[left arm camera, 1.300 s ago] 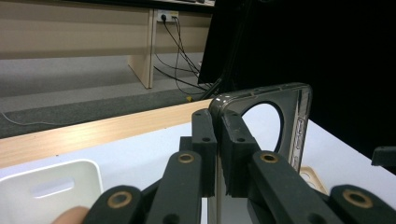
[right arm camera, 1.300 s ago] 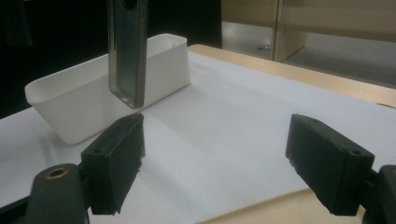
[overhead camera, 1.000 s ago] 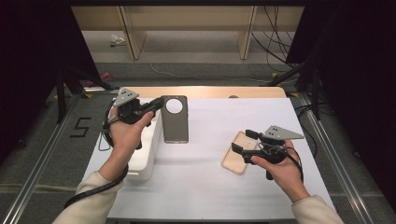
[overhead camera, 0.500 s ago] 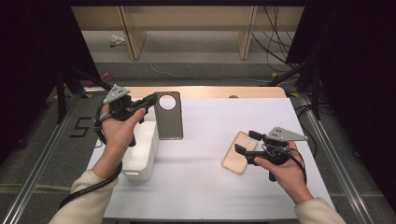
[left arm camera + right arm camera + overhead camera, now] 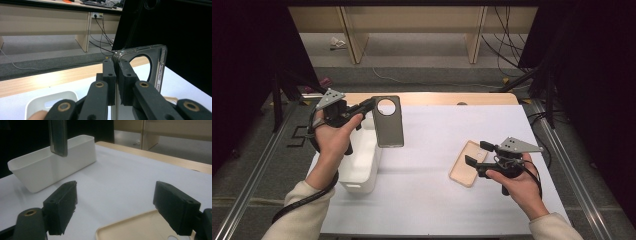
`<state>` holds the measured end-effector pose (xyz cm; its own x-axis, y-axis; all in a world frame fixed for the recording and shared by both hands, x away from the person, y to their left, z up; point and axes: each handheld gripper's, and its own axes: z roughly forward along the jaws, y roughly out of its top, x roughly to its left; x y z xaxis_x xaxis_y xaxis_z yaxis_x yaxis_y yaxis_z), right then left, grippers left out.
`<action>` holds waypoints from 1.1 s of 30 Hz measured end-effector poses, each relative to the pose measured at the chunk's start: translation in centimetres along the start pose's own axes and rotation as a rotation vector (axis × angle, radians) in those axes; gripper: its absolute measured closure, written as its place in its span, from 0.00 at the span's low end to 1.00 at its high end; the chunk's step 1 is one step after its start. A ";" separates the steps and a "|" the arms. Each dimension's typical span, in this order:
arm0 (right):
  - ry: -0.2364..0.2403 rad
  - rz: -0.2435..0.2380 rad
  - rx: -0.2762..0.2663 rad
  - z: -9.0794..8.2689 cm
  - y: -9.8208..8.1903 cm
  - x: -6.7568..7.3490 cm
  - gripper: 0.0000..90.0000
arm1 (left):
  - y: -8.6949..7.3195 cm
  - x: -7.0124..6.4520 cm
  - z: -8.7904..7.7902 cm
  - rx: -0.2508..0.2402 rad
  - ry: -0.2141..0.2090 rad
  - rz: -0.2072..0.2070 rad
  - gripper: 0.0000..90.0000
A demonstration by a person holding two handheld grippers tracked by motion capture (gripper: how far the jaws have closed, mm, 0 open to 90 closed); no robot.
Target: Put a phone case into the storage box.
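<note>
Grey phone case (image 5: 389,122) clenched by left gripper (image 5: 368,106), hanging beside white bin (image 5: 361,165); right gripper (image 5: 475,154) released

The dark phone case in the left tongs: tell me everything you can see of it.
The dark phone case is a grey, glossy shell that looks like plastic, with one large round camera cutout near its top and small slots along one side edge. The left tongs are shut on its top corner. It hangs upright in the air beside the white bin, clear of the table; nothing else touches it.

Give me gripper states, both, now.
Left gripper: shut on the grey phone case, held off the table.
Right gripper: open, over the beige phone case.
</note>
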<state>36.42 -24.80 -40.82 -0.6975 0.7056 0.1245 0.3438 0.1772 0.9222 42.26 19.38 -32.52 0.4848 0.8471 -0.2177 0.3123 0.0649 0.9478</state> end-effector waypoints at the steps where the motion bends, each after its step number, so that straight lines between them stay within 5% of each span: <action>1: -0.001 0.000 0.000 0.0 0.0 0.0 0.23 | 0.0 0.1 0.0 0.000 0.000 -0.001 0.94; 33: -0.024 -0.007 0.015 -0.6 -0.5 -0.4 0.23 | 0.7 3.1 -1.0 -0.011 0.031 0.013 0.94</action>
<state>36.16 -25.56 -41.13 -0.6846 0.7207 0.1092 0.3489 0.1924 0.9172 43.21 22.59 -32.36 0.4630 0.8640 -0.1978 0.2971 0.0590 0.9530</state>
